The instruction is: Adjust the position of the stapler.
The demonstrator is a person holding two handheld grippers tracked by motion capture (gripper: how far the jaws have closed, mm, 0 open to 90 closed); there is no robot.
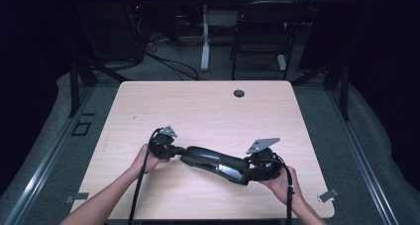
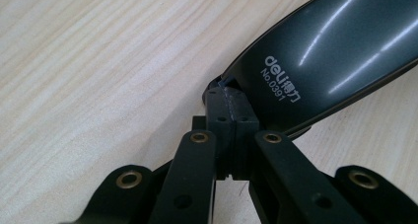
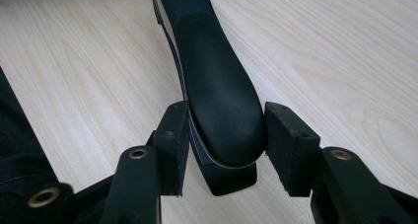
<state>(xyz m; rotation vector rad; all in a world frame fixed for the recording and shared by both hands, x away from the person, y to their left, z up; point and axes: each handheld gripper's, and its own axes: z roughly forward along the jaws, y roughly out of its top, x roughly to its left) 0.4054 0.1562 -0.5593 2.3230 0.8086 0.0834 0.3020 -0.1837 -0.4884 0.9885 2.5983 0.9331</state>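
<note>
Overhead light brightens the pale surface [image 1: 208, 106] while the surrounding room sinks into darkness. White glare streaks the glossy stapler [image 2: 335, 51] in the left gripper view; nearest fingers [image 3: 170, 145] blur softly.

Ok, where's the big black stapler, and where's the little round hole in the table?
stapler [image 1: 213, 160], high view, middle of its glossy top arm.
round hole [image 1: 239, 93], high view, its dark centre.
table [image 1: 198, 106], high view, bare wood.
</note>
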